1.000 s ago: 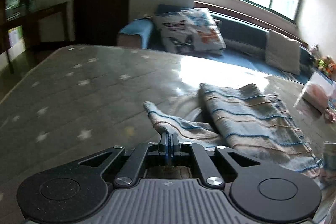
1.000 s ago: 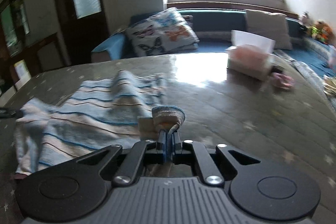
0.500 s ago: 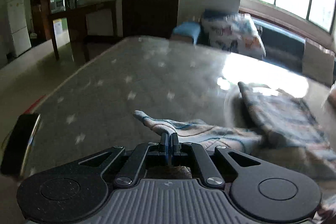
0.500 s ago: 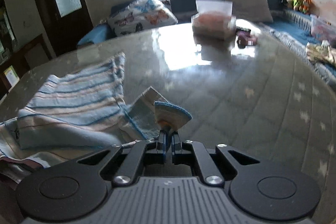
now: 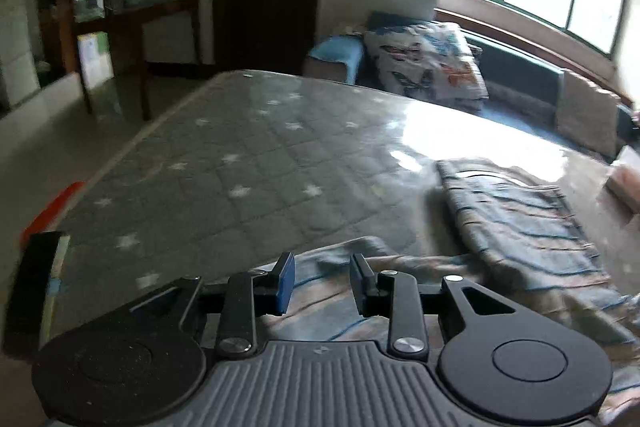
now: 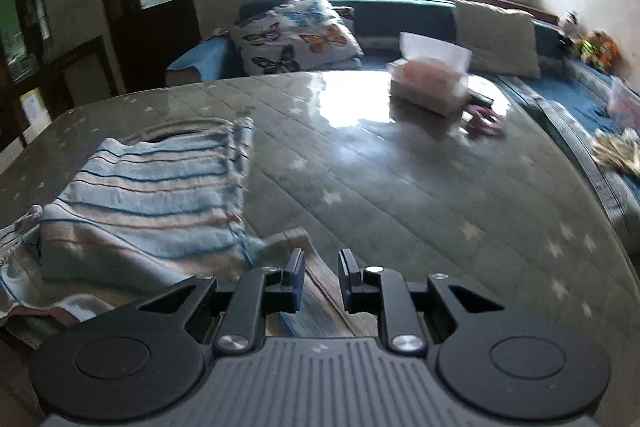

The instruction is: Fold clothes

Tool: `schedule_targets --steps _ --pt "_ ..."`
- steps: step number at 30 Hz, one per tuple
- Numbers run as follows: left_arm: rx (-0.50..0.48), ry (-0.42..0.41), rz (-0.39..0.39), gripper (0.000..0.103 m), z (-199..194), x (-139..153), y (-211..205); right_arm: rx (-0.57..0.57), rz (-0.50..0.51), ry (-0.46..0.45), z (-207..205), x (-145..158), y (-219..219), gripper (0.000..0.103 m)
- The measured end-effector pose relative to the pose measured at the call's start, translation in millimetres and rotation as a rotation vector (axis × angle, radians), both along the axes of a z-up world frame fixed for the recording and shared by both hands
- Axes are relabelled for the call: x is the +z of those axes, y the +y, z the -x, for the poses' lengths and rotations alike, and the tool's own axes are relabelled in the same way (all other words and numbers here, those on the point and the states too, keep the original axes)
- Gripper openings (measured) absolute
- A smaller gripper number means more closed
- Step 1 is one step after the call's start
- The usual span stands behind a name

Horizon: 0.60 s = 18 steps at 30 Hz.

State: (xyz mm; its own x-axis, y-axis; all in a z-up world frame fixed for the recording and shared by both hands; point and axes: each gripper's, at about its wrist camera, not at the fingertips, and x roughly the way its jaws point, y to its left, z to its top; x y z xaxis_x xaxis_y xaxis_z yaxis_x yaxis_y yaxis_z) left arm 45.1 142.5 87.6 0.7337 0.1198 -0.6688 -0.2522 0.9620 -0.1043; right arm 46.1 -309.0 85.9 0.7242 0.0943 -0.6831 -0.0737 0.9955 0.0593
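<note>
A blue and tan striped garment point(image 5: 524, 223) point(image 6: 156, 195) lies partly folded on a grey quilted mattress point(image 5: 256, 163) point(image 6: 420, 187) with white stars. In the left wrist view my left gripper point(image 5: 322, 273) is open just above the garment's near edge, cloth showing under and between the fingers. In the right wrist view my right gripper point(image 6: 321, 267) is also open, low over the garment's near right corner. Neither pair of fingers pinches the fabric. The folded top layer lies to the left of the right gripper.
A clear box with pink contents point(image 6: 430, 85) and a small pink item point(image 6: 486, 119) sit at the mattress's far side. Butterfly cushion point(image 6: 294, 39) and sofa stand behind. A dark phone-like object point(image 5: 34, 287) lies at the mattress's left near edge.
Both grippers were shut on corners of the garment; now both are open and the cloth lies flat beneath them. The left view has swung back toward the sofa.
</note>
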Motion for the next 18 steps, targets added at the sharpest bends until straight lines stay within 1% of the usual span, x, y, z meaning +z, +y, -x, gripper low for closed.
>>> schedule_targets --steps 3,5,7,10,11,14,16,17,18 --pt "-0.05 0.007 0.032 0.035 -24.2 -4.1 -9.8 0.053 0.001 0.003 -26.0 -0.4 17.9 0.018" --pt "-0.079 0.012 0.049 0.039 -41.0 -7.8 -17.3 0.085 0.0 0.009 -45.9 -3.2 30.3 0.018" --pt "-0.112 0.027 0.084 0.04 -61.1 -12.1 -25.7 0.106 -0.002 0.018 -65.5 -7.1 41.0 0.018" --pt "-0.142 0.045 0.116 0.05 -91.5 -19.7 -38.0 0.138 -0.004 0.032 -94.9 -12.9 57.1 0.019" --pt "-0.147 0.053 0.123 0.052 -100.7 -22.7 -41.6 0.148 -0.005 0.037 -104.7 -14.8 62.5 0.019" --pt "-0.158 0.079 0.135 0.053 -127.7 -33.6 -49.7 0.171 -0.001 0.045 -128.6 -22.3 74.2 0.019" --pt "-0.158 0.098 0.133 0.054 -144.8 -41.3 -54.9 0.185 0.002 0.049 -143.8 -27.3 81.2 0.022" --pt "-0.156 0.108 0.131 0.054 -152.1 -45.2 -57.2 0.189 0.004 0.049 -151.1 -30.2 84.0 0.025" --pt "-0.156 0.116 0.132 0.054 -158.7 -48.8 -58.9 0.191 0.006 0.048 -156.5 -32.5 85.5 0.026"
